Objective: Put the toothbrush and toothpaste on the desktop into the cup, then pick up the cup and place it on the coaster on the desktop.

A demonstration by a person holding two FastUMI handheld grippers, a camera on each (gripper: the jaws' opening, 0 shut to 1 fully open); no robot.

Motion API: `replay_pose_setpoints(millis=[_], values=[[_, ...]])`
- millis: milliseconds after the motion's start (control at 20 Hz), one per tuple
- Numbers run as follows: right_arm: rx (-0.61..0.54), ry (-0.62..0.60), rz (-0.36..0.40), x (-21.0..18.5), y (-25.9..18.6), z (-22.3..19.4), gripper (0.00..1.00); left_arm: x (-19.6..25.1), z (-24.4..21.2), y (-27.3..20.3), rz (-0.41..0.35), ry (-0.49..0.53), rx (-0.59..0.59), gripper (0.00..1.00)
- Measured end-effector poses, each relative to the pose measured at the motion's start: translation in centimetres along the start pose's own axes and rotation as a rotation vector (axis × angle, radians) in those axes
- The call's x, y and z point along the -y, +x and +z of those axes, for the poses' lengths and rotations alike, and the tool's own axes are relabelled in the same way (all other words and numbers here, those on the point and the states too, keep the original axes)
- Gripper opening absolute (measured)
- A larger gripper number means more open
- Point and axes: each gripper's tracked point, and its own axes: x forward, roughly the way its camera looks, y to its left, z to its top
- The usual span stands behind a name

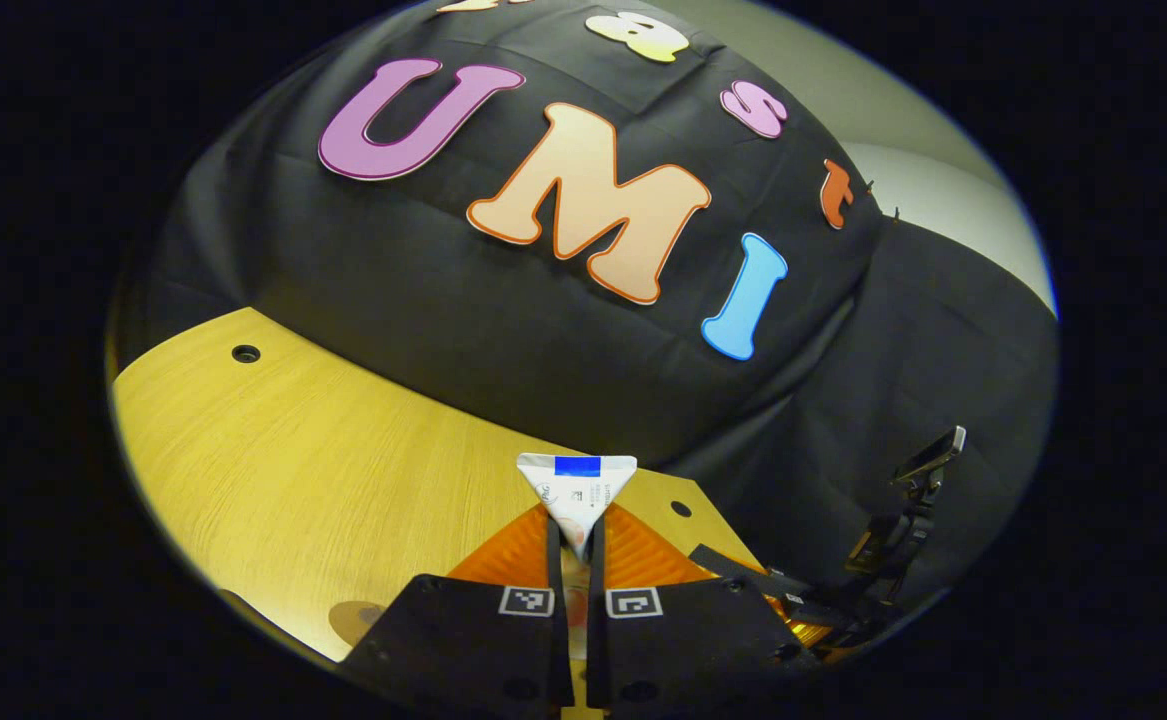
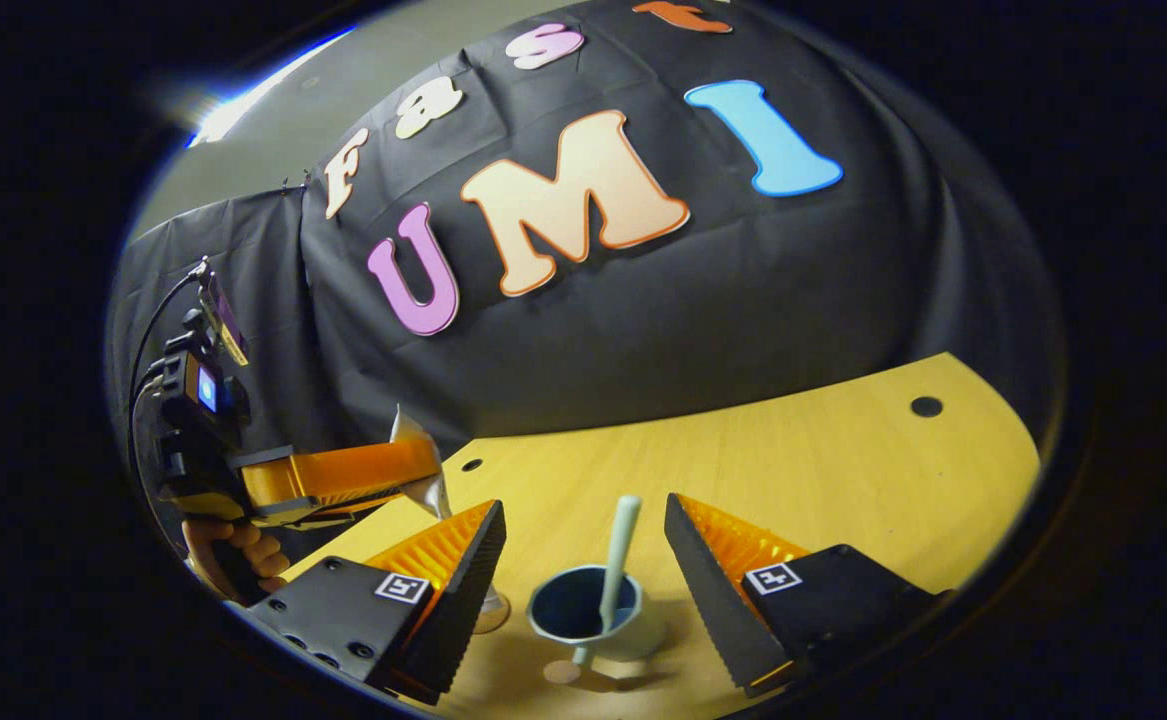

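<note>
The left tool (image 1: 576,545) is clamped narrow on the toothpaste (image 1: 577,492), whose flat crimped end sticks out past the fingertips, lifted above the wooden surface (image 1: 323,470). In the right gripper view that same tool (image 2: 423,480) sits at nine o'clock, a hand (image 2: 233,555) gripping its handle, with the tube's end (image 2: 413,430) poking up. The right tool (image 2: 583,540) stands wide, holding nothing, its fingers either side of the cup (image 2: 588,615) at six o'clock. The toothbrush (image 2: 615,555) already stands in the cup, leaning up toward twelve. A round coaster (image 1: 355,620) lies at seven o'clock in the left gripper view.
</note>
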Motion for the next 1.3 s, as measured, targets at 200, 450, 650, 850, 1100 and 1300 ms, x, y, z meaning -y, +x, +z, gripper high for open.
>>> replay_pose_setpoints(millis=[200,450,650,850,1100,1300], values=[[0.021,-0.019,-0.095,3.6,-3.2,1.5,0.98,1.7,-0.7,1.1,-0.035,-0.004,0.005,0.04],[0.028,0.012,-0.2,7.6,-6.9,1.3,0.98,2.4,-3.3,3.3,-0.039,0.037,0.01,0.04],[0.016,0.029,-0.263,10.1,-9.9,0.4,0.95,2.3,-5.9,3.8,-0.02,0.101,-0.016,0.05],[-0.004,0.052,-0.277,11.4,-11.1,-0.8,0.98,1.9,-7.4,3.8,0.003,0.124,-0.01,0.05],[-0.013,0.033,-0.257,11.2,-11.4,-1.5,0.98,1.8,-7.6,3.7,0.021,0.138,0.034,0.08],[-0.028,0.015,-0.233,10.6,-11.3,-2.1,0.95,2.1,-7.8,2.8,0.017,0.136,0.061,0.13]])
